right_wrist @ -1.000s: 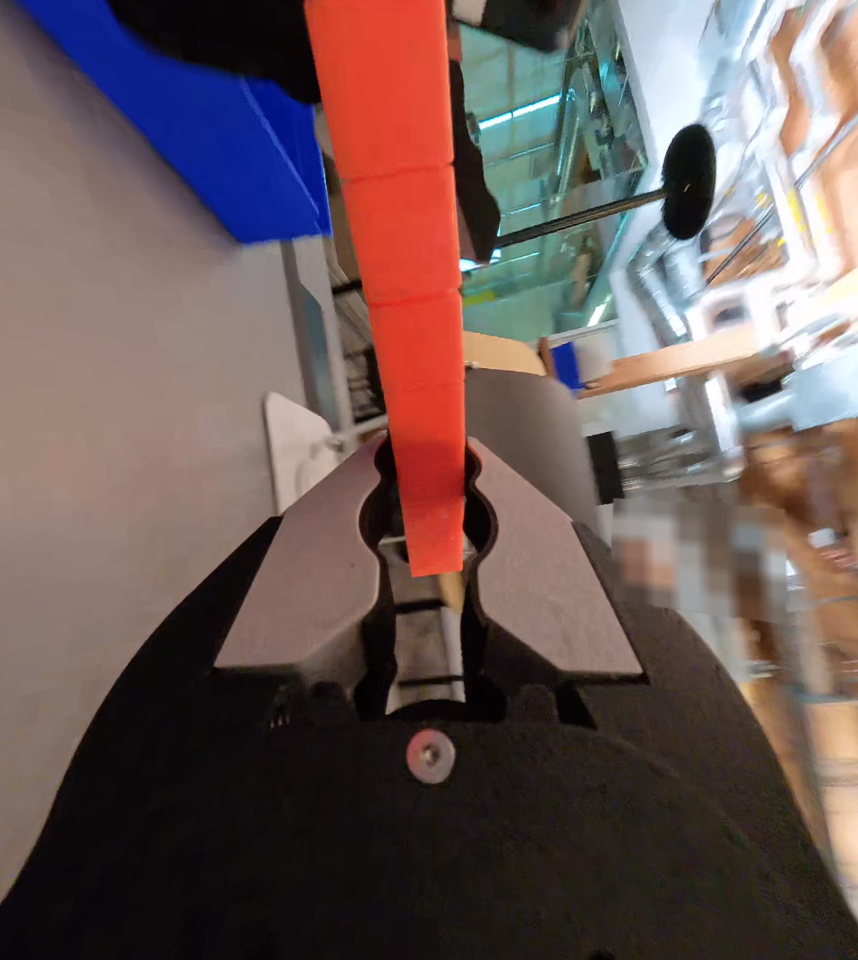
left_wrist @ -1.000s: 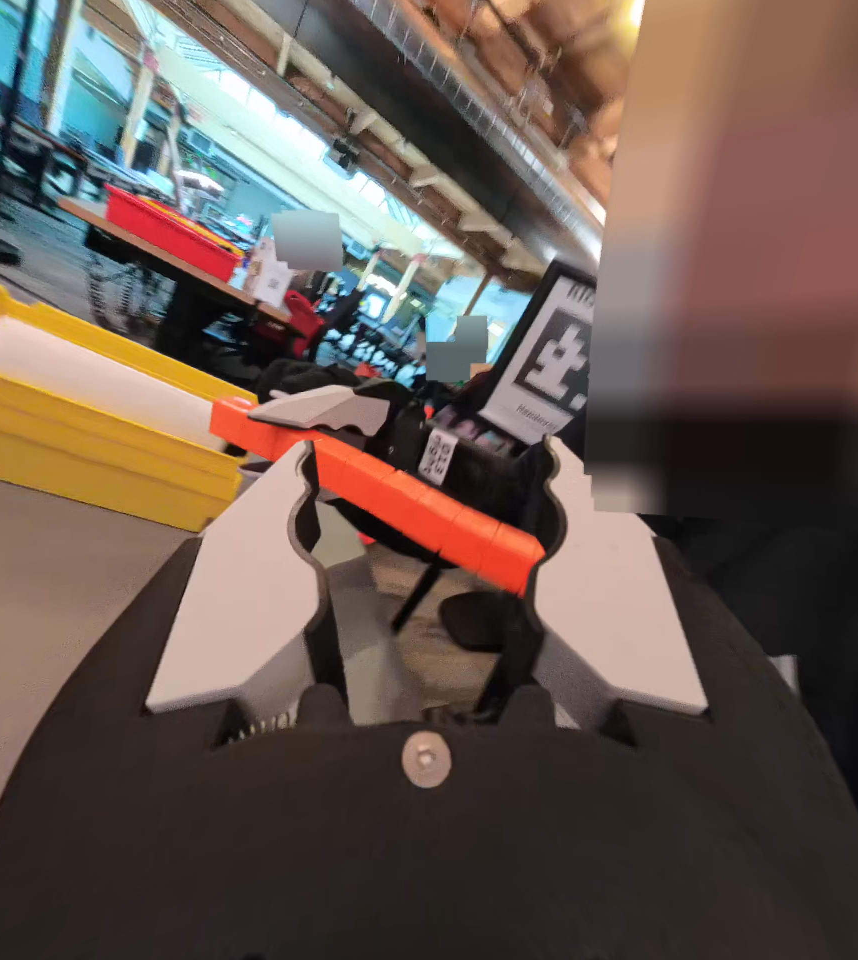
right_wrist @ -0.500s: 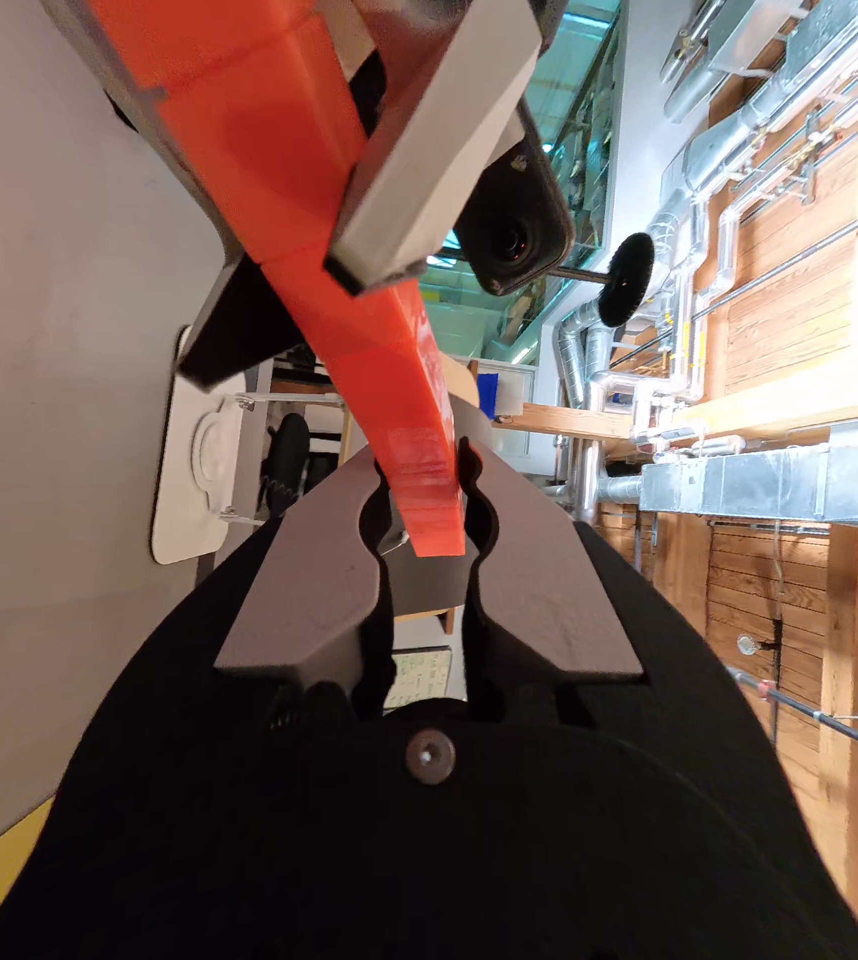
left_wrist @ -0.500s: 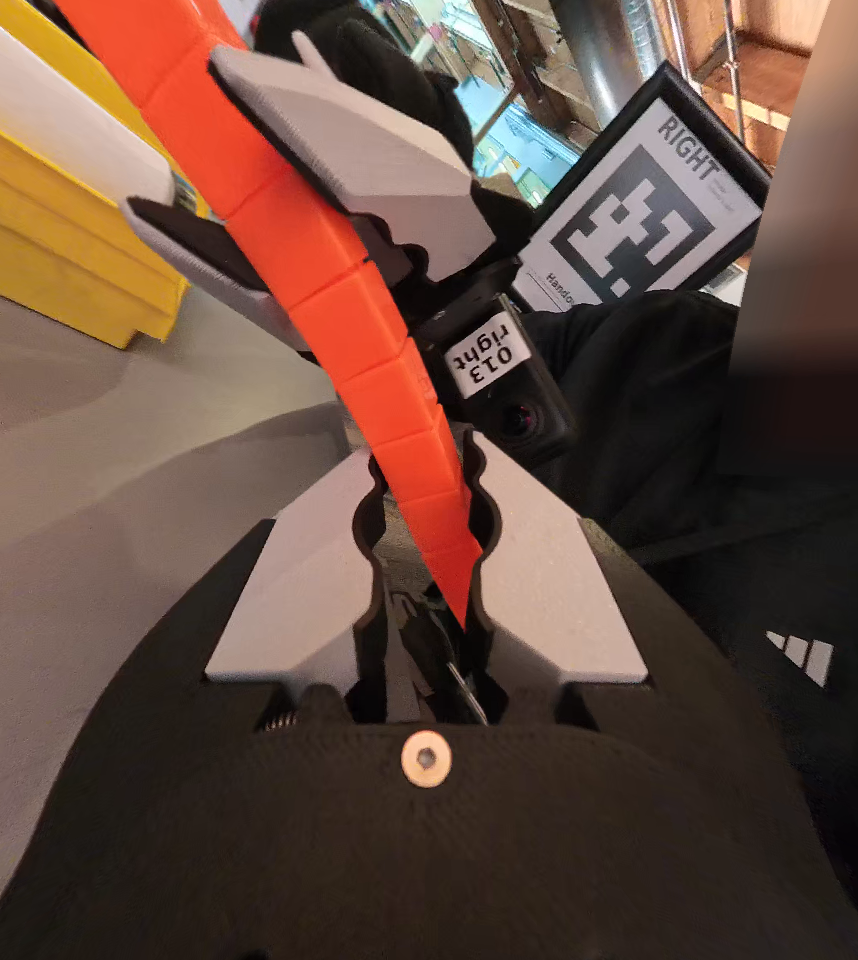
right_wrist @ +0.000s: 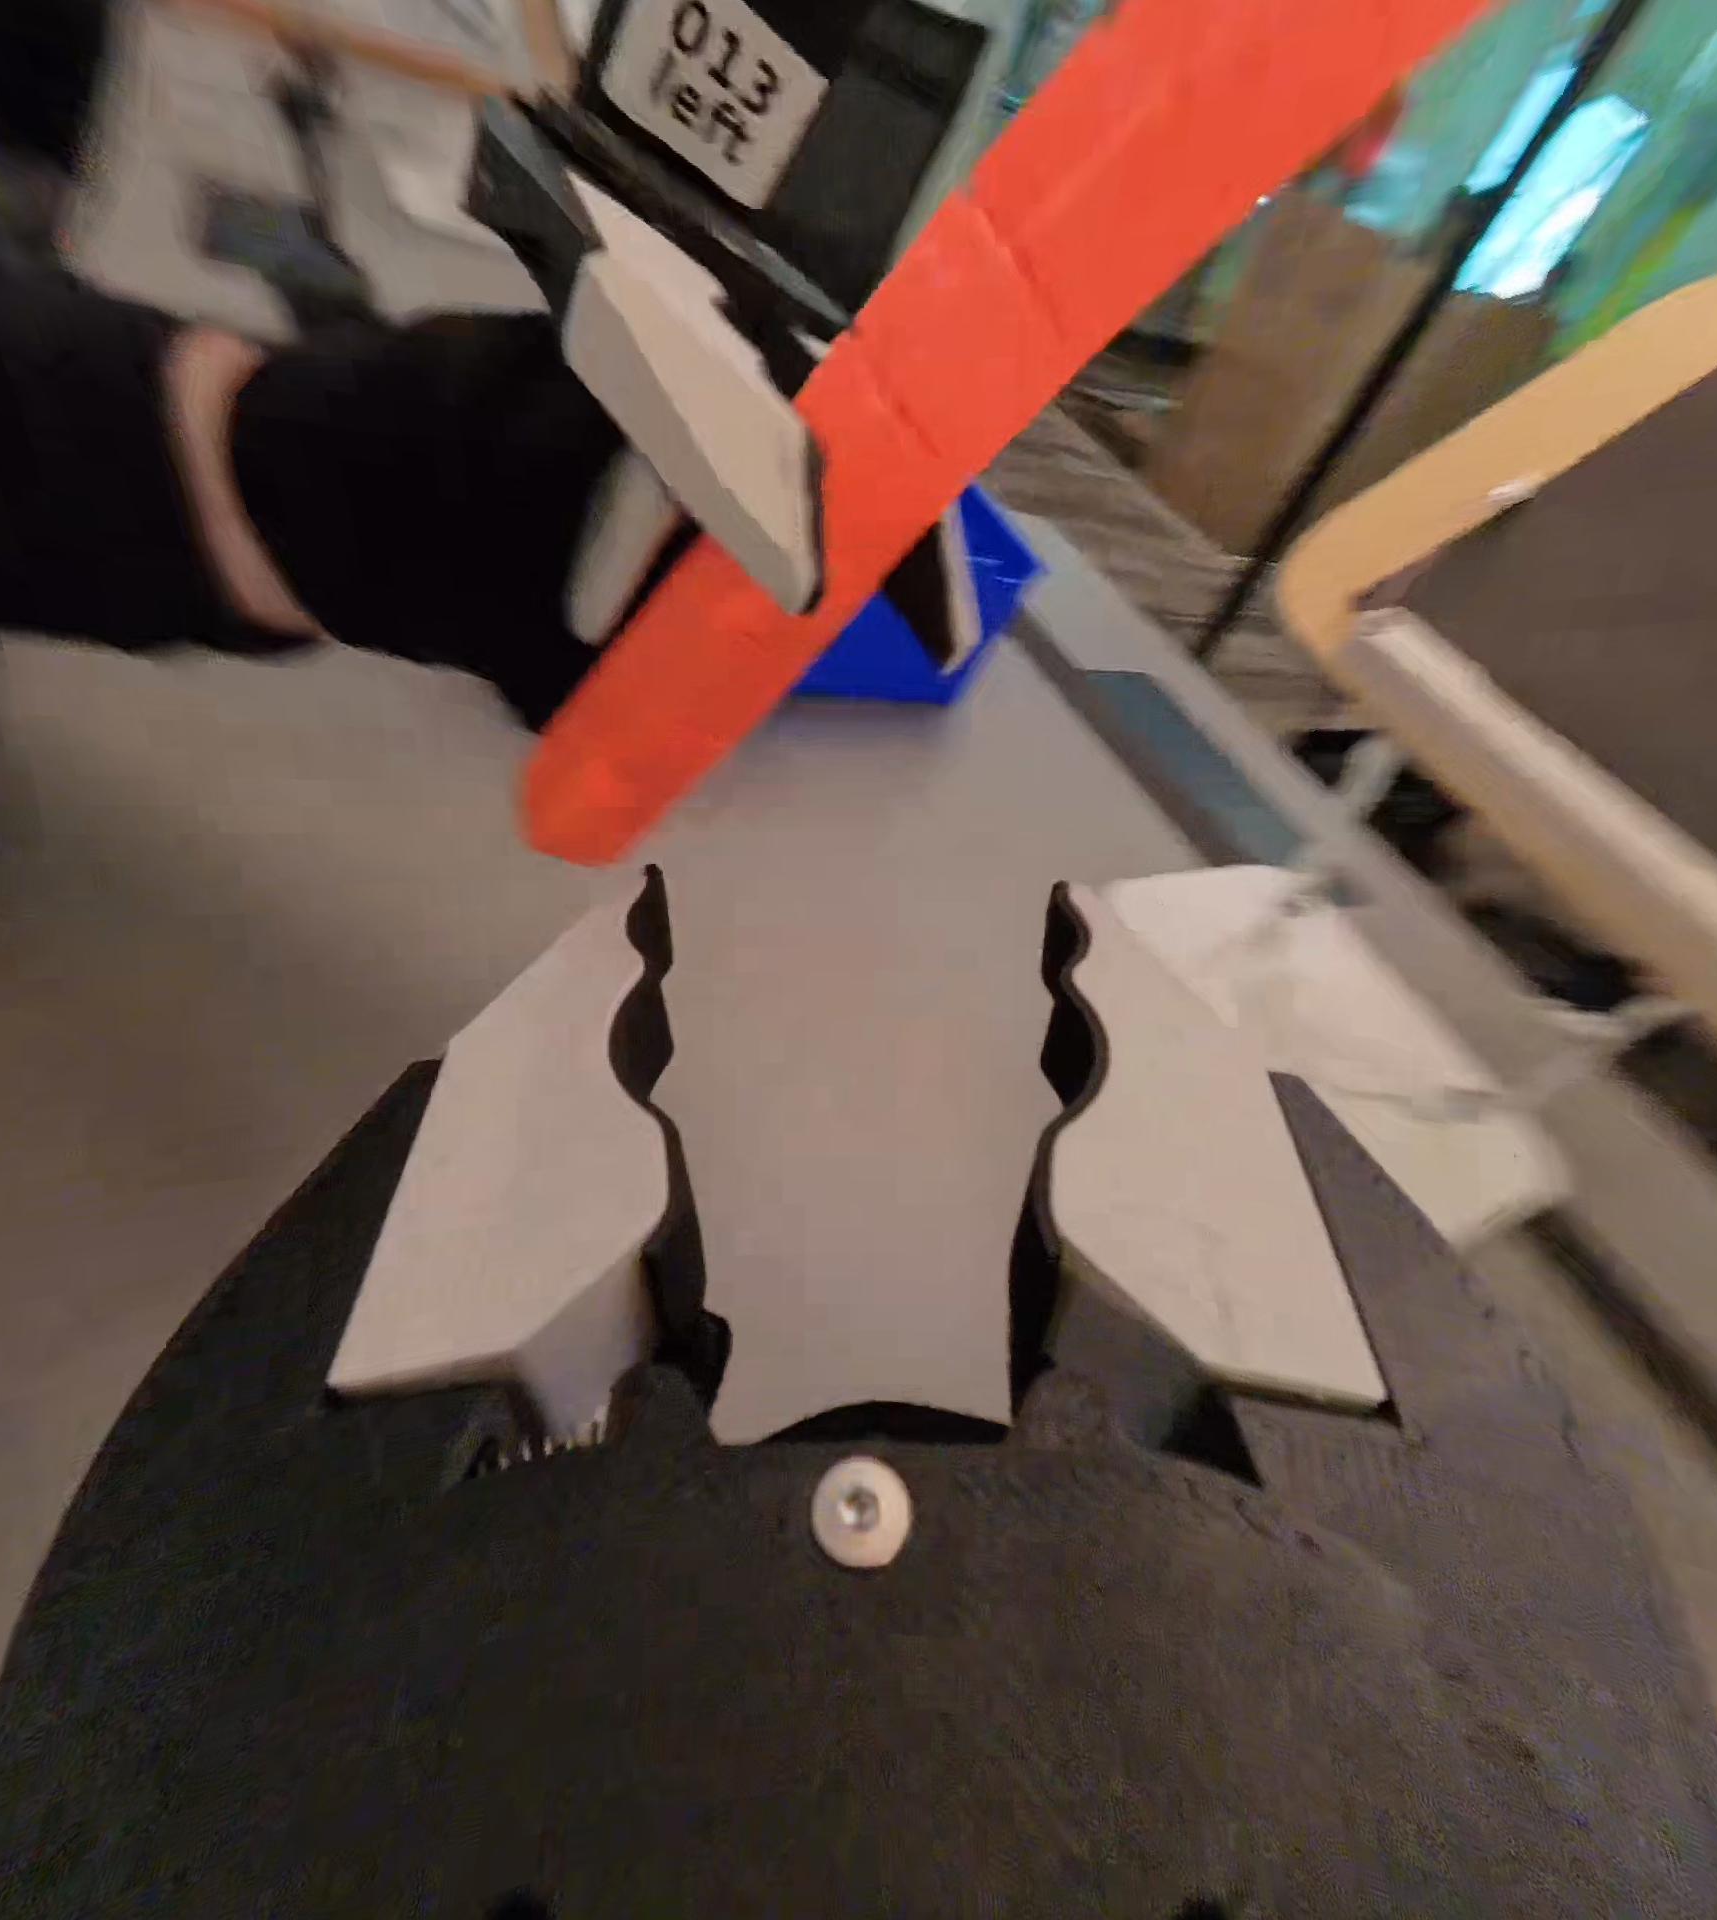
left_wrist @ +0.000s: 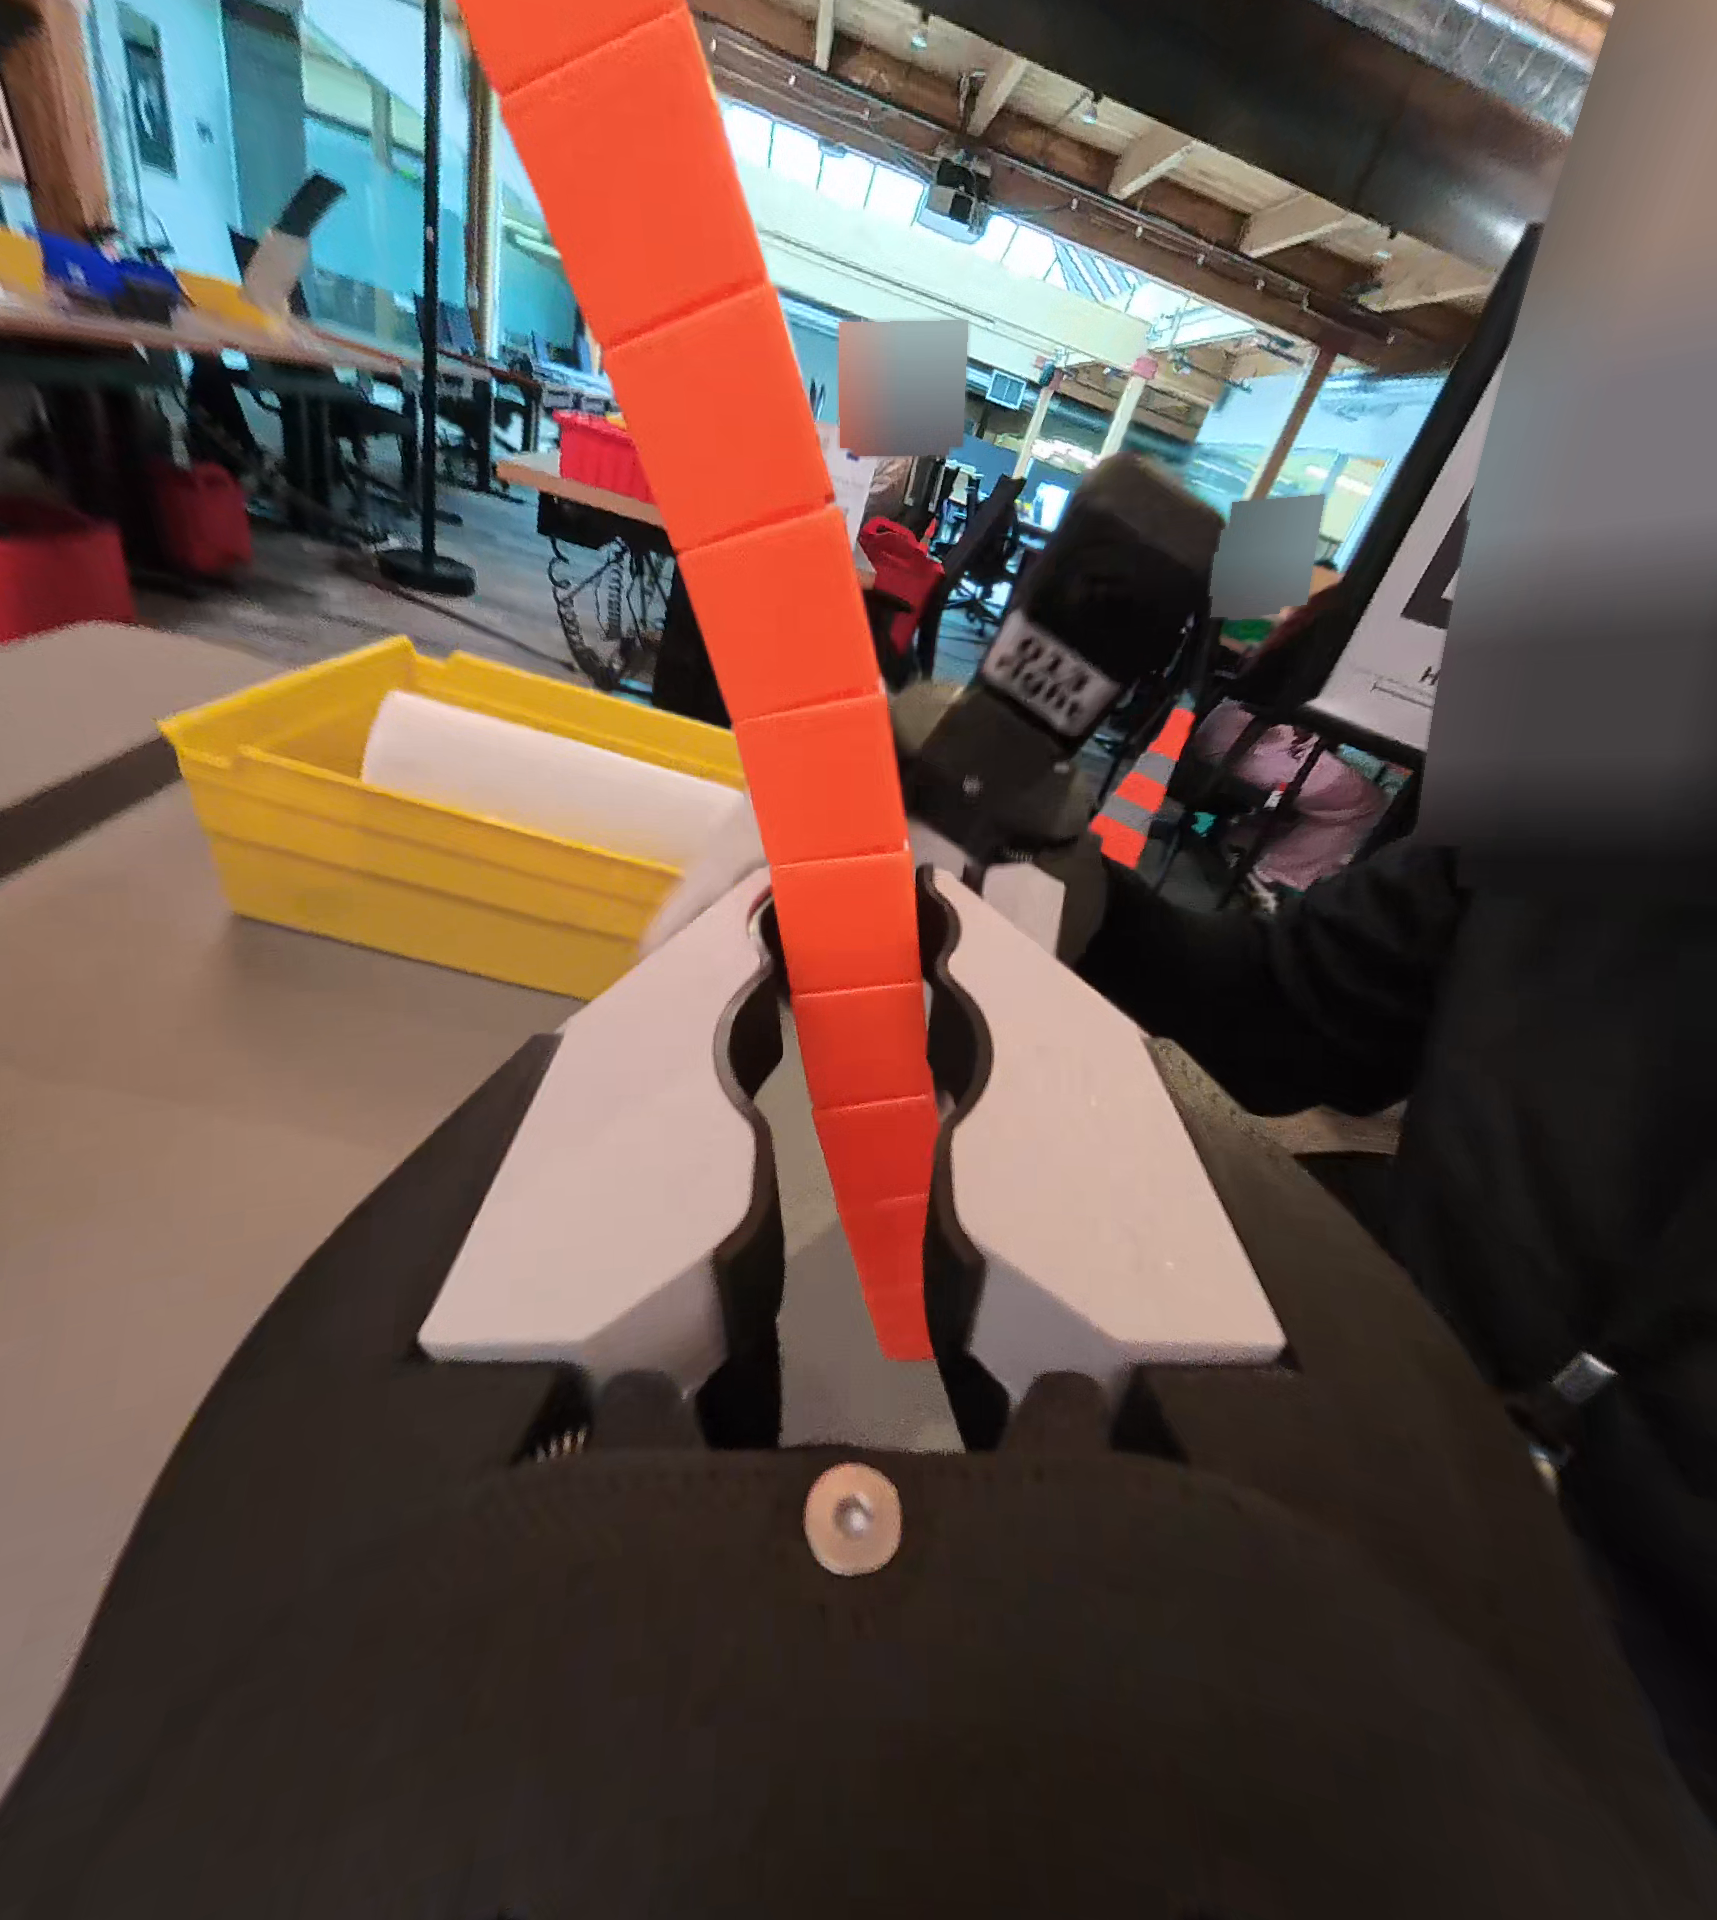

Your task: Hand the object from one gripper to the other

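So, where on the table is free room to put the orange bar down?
Free: the grey table in front of the yellow bin, and the patch before the blue bin. Crowded: inside the yellow bin, where a white roll lies.

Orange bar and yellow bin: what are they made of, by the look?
Orange bar: likely rigid plastic, matte, uniform colour, with evenly spaced grooves splitting it into segments; possibly printed, can't confirm. Yellow bin: moulded plastic, smooth with a slight sheen, stepped ribs along its wall.
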`<state>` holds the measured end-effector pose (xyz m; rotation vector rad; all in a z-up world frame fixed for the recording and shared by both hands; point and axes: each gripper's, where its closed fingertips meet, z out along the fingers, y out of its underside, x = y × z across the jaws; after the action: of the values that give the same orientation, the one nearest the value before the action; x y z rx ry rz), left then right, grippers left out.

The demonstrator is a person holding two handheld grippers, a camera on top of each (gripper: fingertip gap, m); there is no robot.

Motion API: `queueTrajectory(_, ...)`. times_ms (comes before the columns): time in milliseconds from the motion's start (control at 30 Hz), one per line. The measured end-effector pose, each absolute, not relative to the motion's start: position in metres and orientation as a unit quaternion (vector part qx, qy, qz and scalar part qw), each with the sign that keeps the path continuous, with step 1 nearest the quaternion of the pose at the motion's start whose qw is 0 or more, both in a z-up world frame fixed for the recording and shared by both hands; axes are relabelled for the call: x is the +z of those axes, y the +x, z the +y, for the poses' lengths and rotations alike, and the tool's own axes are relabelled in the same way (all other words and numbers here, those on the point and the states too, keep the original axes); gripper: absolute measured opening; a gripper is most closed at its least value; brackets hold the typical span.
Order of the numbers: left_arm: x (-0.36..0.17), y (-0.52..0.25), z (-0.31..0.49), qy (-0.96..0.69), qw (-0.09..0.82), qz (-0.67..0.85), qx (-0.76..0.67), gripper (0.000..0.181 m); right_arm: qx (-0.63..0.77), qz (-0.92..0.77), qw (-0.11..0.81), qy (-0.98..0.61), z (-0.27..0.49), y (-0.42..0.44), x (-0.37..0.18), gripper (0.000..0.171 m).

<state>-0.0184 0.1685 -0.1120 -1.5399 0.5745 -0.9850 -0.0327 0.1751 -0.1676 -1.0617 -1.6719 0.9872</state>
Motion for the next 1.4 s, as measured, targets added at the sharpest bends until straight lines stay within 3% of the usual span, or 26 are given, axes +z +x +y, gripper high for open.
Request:
queueTrajectory(67, -0.104, -0.014, 0.168, -0.647, 0.592, 0.260, -0.404, 0.021, 0.473, -0.669, 0.382, -0.427, 0.149, -0.034, -0.175, 0.068)
queueTrajectory(200, -0.094, -0.004, 0.168, -0.630, 0.614, 0.282, -0.382, 0.021, 0.536, -0.641, 0.351, -0.423, 0.127, -0.043, -0.176, 0.064)
queueTrajectory(333, -0.095, 0.007, 0.166, -0.627, 0.618, 0.305, -0.364, 0.021, 0.613, -0.595, 0.326, -0.406, 0.119, -0.042, -0.160, 0.024)
queueTrajectory(433, -0.094, 0.009, 0.166, -0.626, 0.619, 0.310, -0.359, 0.021, 0.628, -0.581, 0.323, -0.404, 0.122, -0.040, -0.159, 0.020)
queueTrajectory(533, -0.097, 0.004, 0.171, -0.637, 0.618, 0.295, -0.354, 0.021, 0.611, -0.572, 0.351, -0.420, 0.132, -0.042, -0.161, 0.020)
queueTrajectory(633, -0.100, -0.009, 0.183, -0.654, 0.632, 0.250, -0.333, 0.046, 0.561, -0.553, 0.415, -0.455, 0.156, -0.046, -0.161, 0.020)
queueTrajectory(767, -0.111, -0.005, 0.188, -0.669, 0.628, 0.232, -0.324, 0.059, 0.488, -0.528, 0.491, -0.492, 0.180, -0.050, -0.164, 0.020)
queueTrajectory(867, -0.116, -0.002, 0.191, -0.678, 0.628, 0.235, -0.303, 0.049, 0.478, -0.527, 0.503, -0.491, 0.174, -0.054, -0.168, 0.020)
queueTrajectory(933, -0.116, -0.004, 0.191, -0.679, 0.630, 0.232, -0.297, 0.031, 0.479, -0.524, 0.507, -0.489, 0.169, -0.054, -0.167, 0.020)
queueTrajectory(1067, -0.116, -0.005, 0.190, -0.679, 0.625, 0.237, -0.304, 0.027, 0.483, -0.528, 0.502, -0.486, 0.166, -0.055, -0.167, 0.020)
queueTrajectory(1100, -0.116, -0.004, 0.188, -0.678, 0.621, 0.240, -0.311, 0.027, 0.485, -0.530, 0.498, -0.485, 0.165, -0.055, -0.167, 0.023)
queueTrajectory(1167, -0.113, -0.007, 0.188, -0.677, 0.623, 0.240, -0.309, 0.027, 0.488, -0.538, 0.491, -0.481, 0.163, -0.052, -0.169, 0.059)
queueTrajectory(1400, -0.123, -0.001, 0.180, -0.679, 0.589, 0.304, -0.317, 0.027, 0.556, -0.492, 0.521, -0.421, 0.171, -0.011, -0.126, 0.063)
